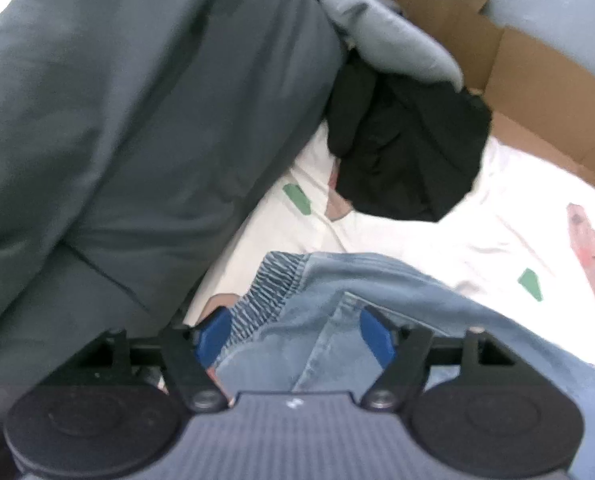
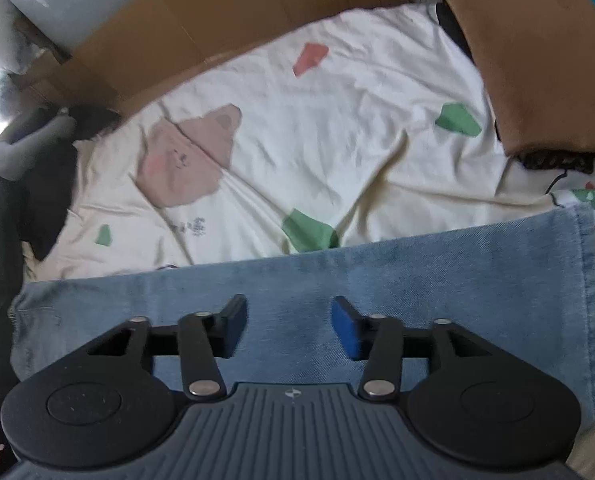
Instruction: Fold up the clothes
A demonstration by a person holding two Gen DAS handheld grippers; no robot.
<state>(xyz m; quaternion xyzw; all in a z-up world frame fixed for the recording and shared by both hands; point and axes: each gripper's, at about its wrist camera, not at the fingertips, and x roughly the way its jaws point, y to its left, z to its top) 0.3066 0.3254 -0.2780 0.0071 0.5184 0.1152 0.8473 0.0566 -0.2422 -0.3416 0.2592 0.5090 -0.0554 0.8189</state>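
A pair of blue jeans [image 2: 377, 280] lies flat on a white bed sheet [image 2: 337, 120] printed with a brown bear and green and pink patches. In the right wrist view the hemmed leg end lies to the right, and the denim stretches smoothly across under the tool. The right gripper [image 2: 289, 328] hangs over this stretch with its blue pads spread apart; nothing is pinched between them, only the cloth shows below.

In the left wrist view the elastic waistband end of the jeans [image 1: 337, 300] lies bunched, with a seam and fold running down the middle. The left gripper [image 1: 295, 334] stands over it with its fingers wide apart; the denim shows between the pads, but they do not press on it.

To the left lies a large grey cloth [image 1: 137, 120]. Beyond it a black garment [image 1: 409, 144] sits crumpled on the sheet, with a light blue garment [image 1: 385, 36] touching its top. Brown cardboard [image 1: 537, 92] borders the far side of the sheet.
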